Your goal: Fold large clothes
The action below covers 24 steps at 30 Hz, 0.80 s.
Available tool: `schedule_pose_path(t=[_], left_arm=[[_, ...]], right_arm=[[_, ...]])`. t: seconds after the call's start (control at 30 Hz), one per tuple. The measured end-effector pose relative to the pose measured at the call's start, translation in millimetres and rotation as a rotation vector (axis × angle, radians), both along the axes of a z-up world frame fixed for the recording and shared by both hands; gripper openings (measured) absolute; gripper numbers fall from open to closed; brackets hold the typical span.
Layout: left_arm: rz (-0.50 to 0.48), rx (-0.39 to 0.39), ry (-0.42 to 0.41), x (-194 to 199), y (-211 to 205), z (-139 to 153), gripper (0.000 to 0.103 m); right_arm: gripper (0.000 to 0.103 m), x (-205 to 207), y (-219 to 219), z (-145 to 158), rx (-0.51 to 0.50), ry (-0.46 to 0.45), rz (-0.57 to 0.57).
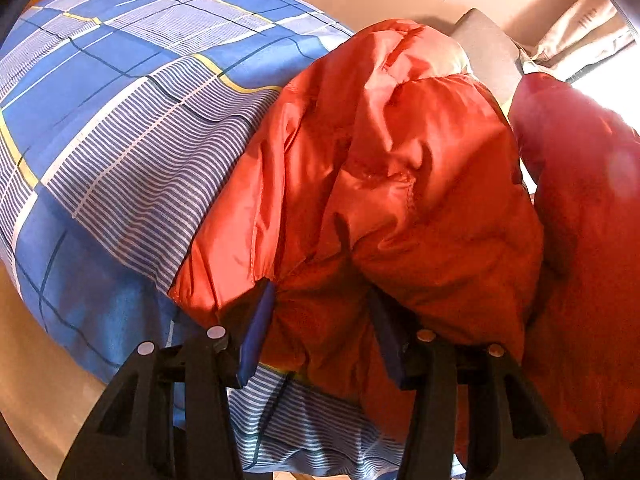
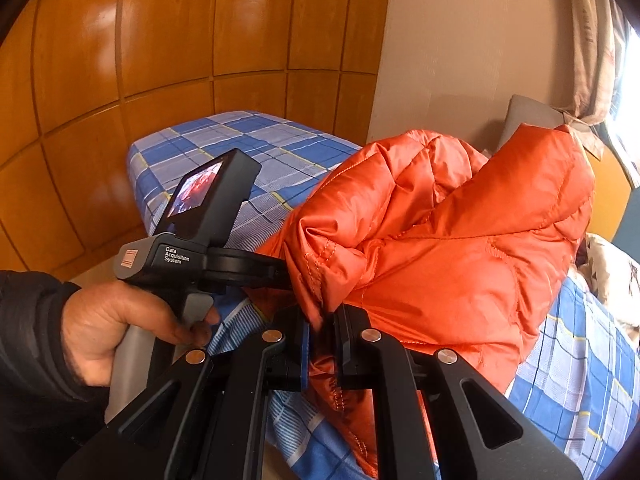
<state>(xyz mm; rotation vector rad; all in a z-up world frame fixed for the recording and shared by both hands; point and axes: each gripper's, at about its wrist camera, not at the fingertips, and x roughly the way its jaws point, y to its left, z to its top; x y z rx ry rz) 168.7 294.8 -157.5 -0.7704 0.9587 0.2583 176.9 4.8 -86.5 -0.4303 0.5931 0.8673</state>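
Left wrist view: orange puffer jacket [image 1: 384, 184] fills centre to 3 o'clock. Its lower folds drape over the left tongs [image 1: 324, 320], hiding both fingertips; only the blue pads [image 1: 258, 328] show at either side of a thick bunch of fabric. Left tongs stand fairly wide, pinching that bunch between them. Jacket's far side at 3 o'clock is blurred and overexposed by the window [image 1: 616, 80].

Right wrist view: right tongs [image 2: 322, 344] stand narrow, clamped on a stitched hem of the jacket [image 2: 440, 248], which hangs out below the grip at 6 o'clock. Fingertips are buried in cloth. The jacket is lifted and bunched above the bed [image 2: 224, 148], whose blue checked sheet shows at 10 o'clock and 4 o'clock.

At 9 o'clock, the person's left hand [image 2: 120, 332], in a dark sleeve, wraps the grey handle of the left unit, index finger forward; its small screen [image 2: 196, 188] tilts up. That unit's front end vanishes into the jacket. Wooden panelling [image 2: 160, 40] behind.
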Motion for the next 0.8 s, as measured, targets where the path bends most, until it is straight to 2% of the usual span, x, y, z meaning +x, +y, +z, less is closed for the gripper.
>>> schedule_pose_path(t=[0.23,0.33,0.4,0.5,0.53,0.6,0.67,0.8], left_arm=[[-0.027,0.034,0.002,14,-6,0,0.047],[-0.118,0.122,0.02,19,-18,6,0.046],[-0.26,0.253,0.038,27,-30,11,0.046],[-0.526,0.547,0.011,32,-57,17,0.047],[-0.652,0.689,-0.007,30,-70,15,0.048],[-0.818,0.825,-0.041,24,-83,12,0.046],[-0.984,0.9,-0.06,19,-89,8,0.046],[-1.153,0.883,-0.066,27,-87,12,0.046]], right_arm=[[0.008,2,-2,-2,0.011,0.014,-0.003],[0.008,3,-6,0,0.023,0.023,-0.018],[0.008,5,-11,2,0.039,0.038,-0.029],[0.008,10,-23,5,0.088,0.087,-0.036],[0.008,14,-30,6,0.113,0.119,-0.05],[0.008,20,-43,8,0.16,0.156,-0.077],[0.008,25,-59,10,0.213,0.201,-0.104],[0.008,24,-77,13,0.27,0.23,-0.145]])
